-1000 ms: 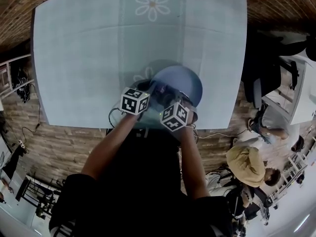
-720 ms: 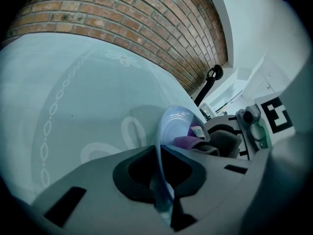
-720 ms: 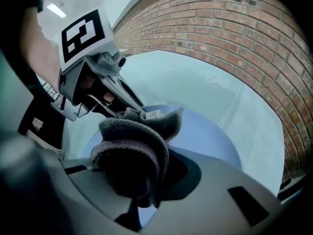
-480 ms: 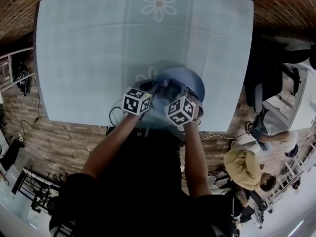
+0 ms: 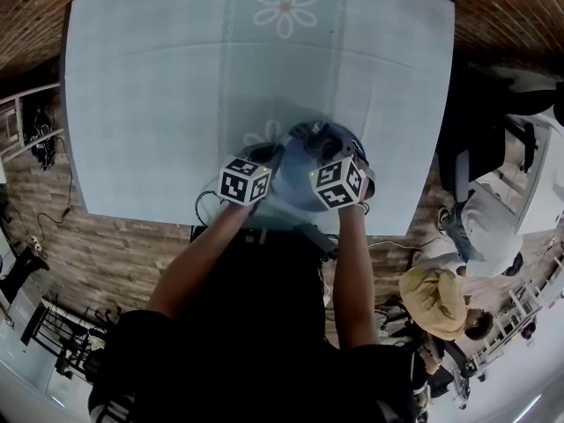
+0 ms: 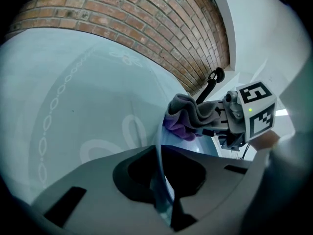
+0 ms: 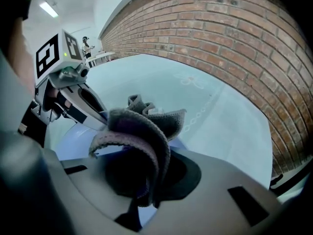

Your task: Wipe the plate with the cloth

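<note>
Gripping the plate (image 6: 188, 143) edge-on, left gripper (image 6: 164, 199) meets right gripper (image 7: 142, 192) pinching the cloth (image 7: 142, 129).

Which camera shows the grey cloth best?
The right gripper view: the crumpled grey-purple cloth fills its centre, clamped in the right claw. The left gripper view shows it smaller, against the blue plate. The head view shows only a dark scrap.

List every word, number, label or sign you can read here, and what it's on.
No words or numbers can be read.
Marker cube on left hand-held gripper: square black-and-white codes, no letters.
Marker cube on right hand-held gripper: the same.
Tablecloth: flower print only.
</note>
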Available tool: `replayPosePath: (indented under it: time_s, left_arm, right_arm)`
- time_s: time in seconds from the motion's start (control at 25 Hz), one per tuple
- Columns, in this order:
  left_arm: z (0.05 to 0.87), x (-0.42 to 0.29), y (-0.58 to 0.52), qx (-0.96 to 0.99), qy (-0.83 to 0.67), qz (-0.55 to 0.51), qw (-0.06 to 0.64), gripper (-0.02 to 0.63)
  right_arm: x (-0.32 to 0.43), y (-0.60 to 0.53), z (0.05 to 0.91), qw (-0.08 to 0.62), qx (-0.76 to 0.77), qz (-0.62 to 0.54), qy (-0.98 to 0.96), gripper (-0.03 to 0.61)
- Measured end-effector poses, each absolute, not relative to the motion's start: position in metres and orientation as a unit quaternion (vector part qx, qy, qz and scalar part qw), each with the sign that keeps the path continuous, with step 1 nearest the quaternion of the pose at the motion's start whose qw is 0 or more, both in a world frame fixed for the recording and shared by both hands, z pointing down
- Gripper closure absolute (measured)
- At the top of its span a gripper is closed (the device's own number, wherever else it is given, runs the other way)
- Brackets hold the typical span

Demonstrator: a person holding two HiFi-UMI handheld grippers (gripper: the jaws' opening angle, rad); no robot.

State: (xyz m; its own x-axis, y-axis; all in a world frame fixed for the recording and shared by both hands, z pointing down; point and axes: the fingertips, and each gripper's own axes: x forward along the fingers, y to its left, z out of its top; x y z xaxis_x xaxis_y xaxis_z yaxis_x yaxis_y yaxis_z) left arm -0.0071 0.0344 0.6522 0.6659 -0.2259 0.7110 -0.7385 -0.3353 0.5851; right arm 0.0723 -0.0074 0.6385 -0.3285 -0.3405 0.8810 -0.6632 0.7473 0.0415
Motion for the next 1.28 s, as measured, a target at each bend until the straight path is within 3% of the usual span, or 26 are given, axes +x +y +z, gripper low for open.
replayPosePath:
  time_s: [0.52, 1.28]
  left_arm:
    - [0.654, -0.009, 0.035, 0.773, -0.311, 0.261, 0.488, 0.56]
    - [0.655, -0.008, 0.036, 0.771, -0.313, 0.261, 0.489, 0.56]
  right_arm:
    - [0.099, -0.004, 0.637, 0.495, 0.377, 0.128, -0.773, 0.518]
    - [0.048, 0.093, 0.638, 0.49, 0.274, 0.143, -0.815, 0.518]
